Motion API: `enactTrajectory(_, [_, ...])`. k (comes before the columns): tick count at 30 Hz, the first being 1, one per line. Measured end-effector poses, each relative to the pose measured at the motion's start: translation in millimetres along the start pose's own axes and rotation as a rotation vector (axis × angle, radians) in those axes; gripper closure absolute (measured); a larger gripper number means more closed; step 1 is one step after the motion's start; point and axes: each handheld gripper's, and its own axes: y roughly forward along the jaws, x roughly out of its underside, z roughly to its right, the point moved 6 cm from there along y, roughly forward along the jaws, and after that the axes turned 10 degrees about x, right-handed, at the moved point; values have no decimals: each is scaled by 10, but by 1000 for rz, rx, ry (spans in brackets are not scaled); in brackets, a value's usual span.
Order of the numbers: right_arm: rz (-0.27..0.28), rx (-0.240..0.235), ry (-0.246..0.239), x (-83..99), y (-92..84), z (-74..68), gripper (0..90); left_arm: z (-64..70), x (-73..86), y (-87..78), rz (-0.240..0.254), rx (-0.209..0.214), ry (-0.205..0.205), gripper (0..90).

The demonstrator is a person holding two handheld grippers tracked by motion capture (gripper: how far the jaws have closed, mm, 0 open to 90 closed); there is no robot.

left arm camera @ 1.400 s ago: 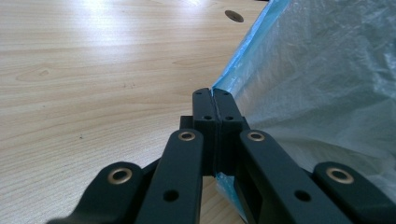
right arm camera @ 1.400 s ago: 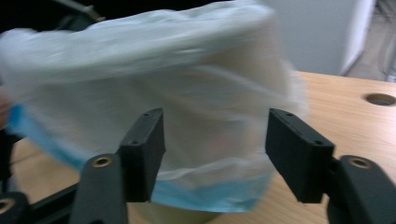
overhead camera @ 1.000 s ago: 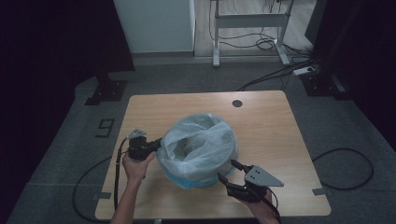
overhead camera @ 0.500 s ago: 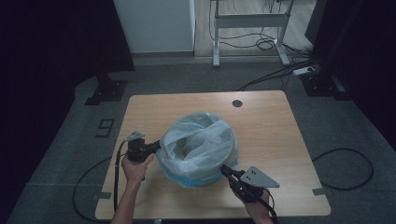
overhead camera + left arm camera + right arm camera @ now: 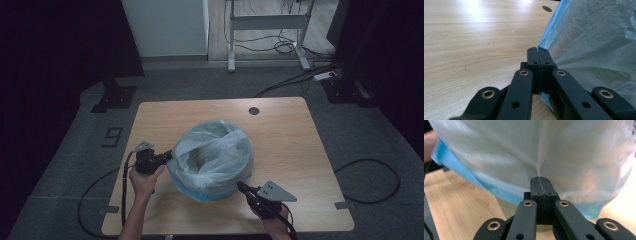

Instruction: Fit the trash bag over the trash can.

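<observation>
In the high view, a translucent bluish plastic bag (image 5: 212,159) is seen draped over a round container near the middle of the wooden bench (image 5: 280,125), slightly toward the person's side. The left tool (image 5: 167,156) is held by the left hand (image 5: 142,180) at the bag's left edge, with its tips touching the plastic. The right tool (image 5: 241,186) is held by the right hand (image 5: 272,220) at the bag's near right edge, and a grey three-cornered plate (image 5: 276,191) is carried on top of it. A dark round hole (image 5: 254,110) is seen in the bench top on the far side. Cables (image 5: 370,172) lie on the grey floor around the bench.

In the left gripper view, the left tool (image 5: 538,53) is shown with its jaws pressed together on a blue-edged fold of the plastic bag (image 5: 594,45), which rises to the right above the bench (image 5: 474,37).

In the right gripper view, the right tool (image 5: 540,181) is shown with its jaws closed on a pinch of the plastic bag (image 5: 536,147), from which creases are drawn toward the tips. The bag's blue edge hangs just above the bench (image 5: 461,202). The picture is somewhat blurred.
</observation>
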Motion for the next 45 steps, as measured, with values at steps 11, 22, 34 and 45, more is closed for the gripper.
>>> enactTrajectory(11, [10, -51, -2, 32, -30, -147, 785, -4, -3, -19, 2, -1, -1, 891])
enactTrajectory(22, [46, -200, -17, -176, -107, -467, 665, 20, -1, -16, 1, 3, 1, 891])
enactTrajectory(34, [38, -255, 3, -181, -61, -511, 589, 29, 6, 8, -4, 4, 4, 891])
enactTrajectory(45, [45, -305, -33, -267, -1, -686, 582, 29, 2, -8, 1, 5, 3, 891])
